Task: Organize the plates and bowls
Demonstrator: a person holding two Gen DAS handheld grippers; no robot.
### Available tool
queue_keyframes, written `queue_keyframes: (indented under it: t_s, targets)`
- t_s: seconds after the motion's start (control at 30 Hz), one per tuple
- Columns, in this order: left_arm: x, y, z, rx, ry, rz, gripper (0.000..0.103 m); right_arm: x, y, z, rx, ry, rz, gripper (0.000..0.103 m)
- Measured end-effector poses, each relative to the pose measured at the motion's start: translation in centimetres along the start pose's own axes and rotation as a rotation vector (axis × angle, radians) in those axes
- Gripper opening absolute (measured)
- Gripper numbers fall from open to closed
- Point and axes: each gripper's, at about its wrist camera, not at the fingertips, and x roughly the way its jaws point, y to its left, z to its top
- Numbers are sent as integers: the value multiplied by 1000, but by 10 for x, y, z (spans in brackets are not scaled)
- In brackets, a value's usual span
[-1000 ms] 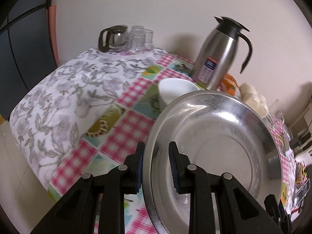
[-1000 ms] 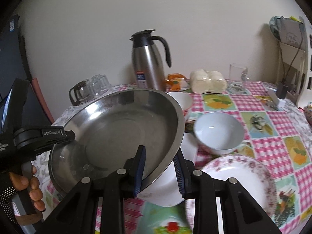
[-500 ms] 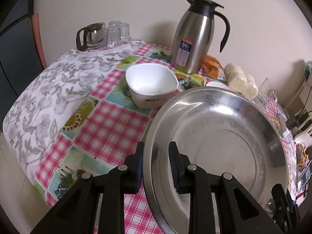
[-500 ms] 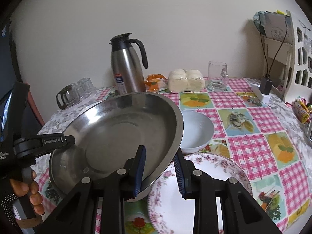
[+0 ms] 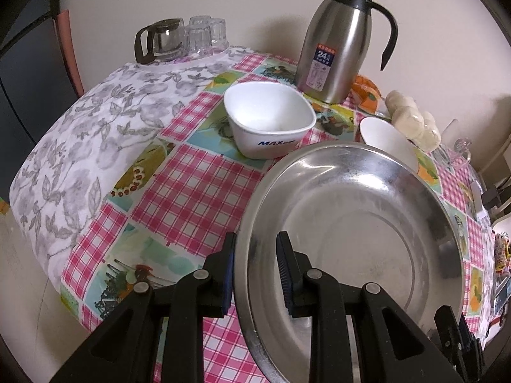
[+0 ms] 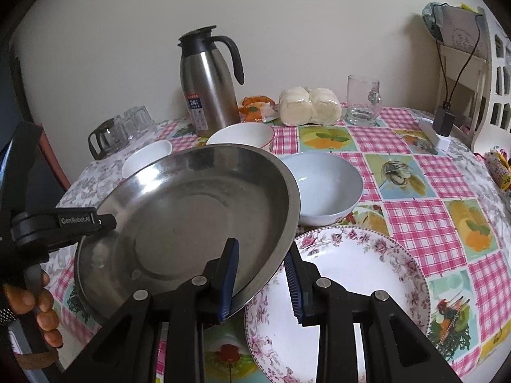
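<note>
My left tongs (image 5: 255,269) and right tongs (image 6: 261,277) each clamp the steel pan's (image 6: 191,220) rim – opposite sides – above the flowered plate (image 6: 361,274) on the tablecloth (image 6: 424,210).

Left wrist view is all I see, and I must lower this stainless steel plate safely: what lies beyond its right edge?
Observer: A floral plate lies on the table there, its left rim hidden behind the stainless steel plate.
Operator: Anything behind that?
Observer: An empty pale blue bowl stands just behind the floral plate.
Operator: How is the right side gripped?
Observer: The right hand-held gripper straddles the rim, one finger inside, one outside.
</note>
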Motion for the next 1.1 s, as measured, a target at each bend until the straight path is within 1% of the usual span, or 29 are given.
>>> queue_keyframes:
  t_s: [0.27,0.5,0.67,1.1]
  targets:
    - [20,9,-3,-25,56,25,26,21,6,-7,-7,66,-9,31]
    - [28,6,-1,-6,51,21,26,35,8,-8,-26,91,-44,31]
    - [32,4,0,3,52,19,26,38,10,-7,-49,84,-61,31]
    - [37,-2,1,44,36,21,26,45,5,-6,-24,91,-62,31]
